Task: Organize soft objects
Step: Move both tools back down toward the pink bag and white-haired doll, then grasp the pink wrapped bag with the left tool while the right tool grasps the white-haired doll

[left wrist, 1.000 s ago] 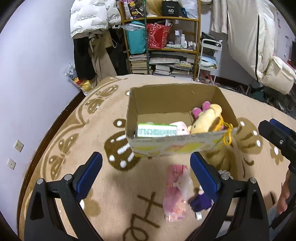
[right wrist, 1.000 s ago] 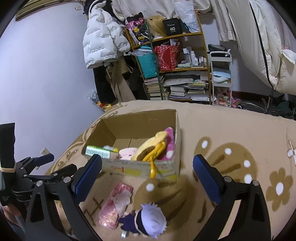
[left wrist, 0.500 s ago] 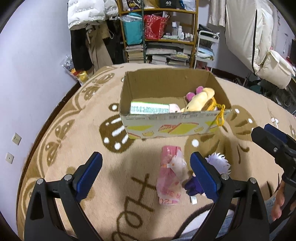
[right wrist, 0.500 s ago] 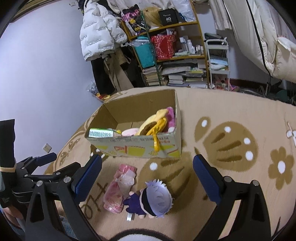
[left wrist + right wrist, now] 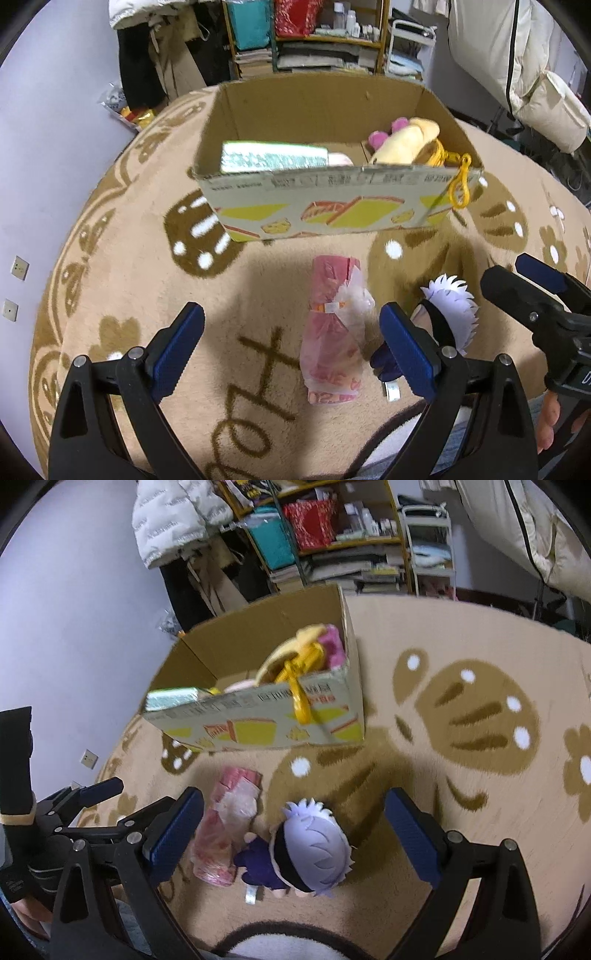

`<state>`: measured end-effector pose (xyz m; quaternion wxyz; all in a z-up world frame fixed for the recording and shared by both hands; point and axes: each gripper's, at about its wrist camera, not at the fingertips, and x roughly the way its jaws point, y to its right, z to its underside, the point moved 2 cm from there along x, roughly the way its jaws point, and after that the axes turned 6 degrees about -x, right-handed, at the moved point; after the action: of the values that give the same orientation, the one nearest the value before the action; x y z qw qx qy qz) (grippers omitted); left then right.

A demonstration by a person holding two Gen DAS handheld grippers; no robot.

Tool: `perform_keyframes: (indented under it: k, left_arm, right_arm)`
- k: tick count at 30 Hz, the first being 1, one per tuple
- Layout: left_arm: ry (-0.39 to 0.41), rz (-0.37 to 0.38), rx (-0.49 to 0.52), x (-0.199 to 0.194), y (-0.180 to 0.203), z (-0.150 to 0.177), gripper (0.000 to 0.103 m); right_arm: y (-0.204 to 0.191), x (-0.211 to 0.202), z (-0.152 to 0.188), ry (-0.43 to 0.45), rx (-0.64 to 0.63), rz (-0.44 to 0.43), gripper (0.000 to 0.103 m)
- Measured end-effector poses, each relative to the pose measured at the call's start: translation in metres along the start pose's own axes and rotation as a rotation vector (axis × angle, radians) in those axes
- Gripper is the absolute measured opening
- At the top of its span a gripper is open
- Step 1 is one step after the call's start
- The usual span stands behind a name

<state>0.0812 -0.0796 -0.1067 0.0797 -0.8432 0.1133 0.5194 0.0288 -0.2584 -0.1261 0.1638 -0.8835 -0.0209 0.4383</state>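
An open cardboard box (image 5: 332,203) (image 5: 266,716) stands on the beige rug and holds a yellow and pink plush (image 5: 406,142) (image 5: 303,653), a green shiny packet (image 5: 273,158) (image 5: 173,699) and a pale pink item. In front of it lie a pink plastic bag (image 5: 330,332) (image 5: 225,830) and a white-haired doll in purple (image 5: 448,306) (image 5: 306,853). My left gripper (image 5: 291,350) hovers open above the pink bag. Above the doll my right gripper (image 5: 293,834) is open too. Both hold nothing.
A beige rug (image 5: 461,760) with brown paw and flower patterns covers the floor. Behind the box stand a shelf (image 5: 332,542) with books and bags, hanging coats (image 5: 177,513) and a white trolley (image 5: 428,550). A purple wall (image 5: 44,147) runs along the left.
Both grippers have drawn back and lower toward the rug, so the pink bag and the doll now sit between their fingers in view. Nothing was grasped.
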Motion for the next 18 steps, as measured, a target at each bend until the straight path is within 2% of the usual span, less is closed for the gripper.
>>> perform_keyframes:
  k: [18]
  left_arm:
    - [-0.145,0.004,0.036,0.062,0.012,0.005,0.095]
  right_arm:
    - [0.017,0.050,0.008,-0.144,0.088,0.000,0.102]
